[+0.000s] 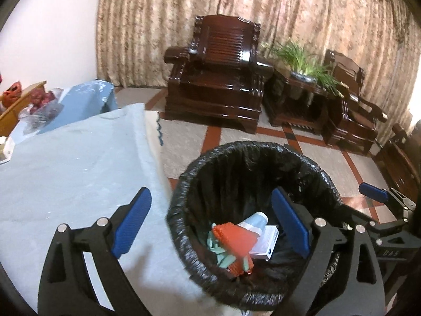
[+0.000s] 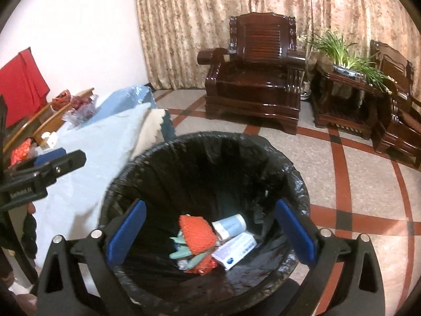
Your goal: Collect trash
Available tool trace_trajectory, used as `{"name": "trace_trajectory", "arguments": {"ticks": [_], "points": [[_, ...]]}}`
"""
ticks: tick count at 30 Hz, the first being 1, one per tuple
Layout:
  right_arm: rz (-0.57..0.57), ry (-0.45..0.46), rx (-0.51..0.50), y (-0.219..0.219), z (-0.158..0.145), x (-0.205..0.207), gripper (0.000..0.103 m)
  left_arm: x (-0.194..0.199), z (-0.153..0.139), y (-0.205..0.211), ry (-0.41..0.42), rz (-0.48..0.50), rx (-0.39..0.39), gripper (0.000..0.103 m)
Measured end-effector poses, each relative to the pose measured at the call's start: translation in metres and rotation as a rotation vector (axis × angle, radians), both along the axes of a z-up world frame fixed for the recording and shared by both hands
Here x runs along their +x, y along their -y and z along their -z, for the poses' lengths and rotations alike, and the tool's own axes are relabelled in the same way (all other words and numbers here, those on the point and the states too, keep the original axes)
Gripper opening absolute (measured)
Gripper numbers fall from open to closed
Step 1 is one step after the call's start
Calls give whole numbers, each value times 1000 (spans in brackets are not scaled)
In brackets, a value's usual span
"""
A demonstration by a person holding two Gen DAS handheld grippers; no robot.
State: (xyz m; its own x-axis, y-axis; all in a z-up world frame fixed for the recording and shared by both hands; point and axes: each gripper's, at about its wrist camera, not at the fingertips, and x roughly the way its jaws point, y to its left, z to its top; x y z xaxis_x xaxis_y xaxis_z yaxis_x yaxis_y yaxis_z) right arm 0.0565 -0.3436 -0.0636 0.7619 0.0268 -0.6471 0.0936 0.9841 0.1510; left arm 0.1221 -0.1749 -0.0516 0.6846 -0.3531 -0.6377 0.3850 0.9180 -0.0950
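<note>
Evidently the drop was done: the left gripper (image 1: 210, 223) and right gripper (image 2: 210, 233) both hung spread wide and empty over the round bin lined with a black plastic bag (image 2: 297, 173). At its bottom lay an orange mesh net (image 2: 196, 233), a pale blue tube (image 2: 231, 226) and a white carton (image 2: 236, 250). Next, I judged, both hands would need to go back toward the pale blue cloth-covered table (image 1: 73, 163) for anything left.

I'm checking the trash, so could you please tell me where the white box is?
The white box lies at the bottom of the bin, right of the orange net and just below the pale blue tube.
</note>
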Motion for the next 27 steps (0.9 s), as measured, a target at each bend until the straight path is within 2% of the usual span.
{"name": "trace_trajectory", "arguments": {"ticks": [14, 27], "points": [[-58, 61, -1, -39, -53, -28, 97, -48, -36, -39, 30, -69, 5, 95], [-89, 84, -31, -56, -75, -41, 97, -81, -62, -54, 81, -89, -1, 95]]}}
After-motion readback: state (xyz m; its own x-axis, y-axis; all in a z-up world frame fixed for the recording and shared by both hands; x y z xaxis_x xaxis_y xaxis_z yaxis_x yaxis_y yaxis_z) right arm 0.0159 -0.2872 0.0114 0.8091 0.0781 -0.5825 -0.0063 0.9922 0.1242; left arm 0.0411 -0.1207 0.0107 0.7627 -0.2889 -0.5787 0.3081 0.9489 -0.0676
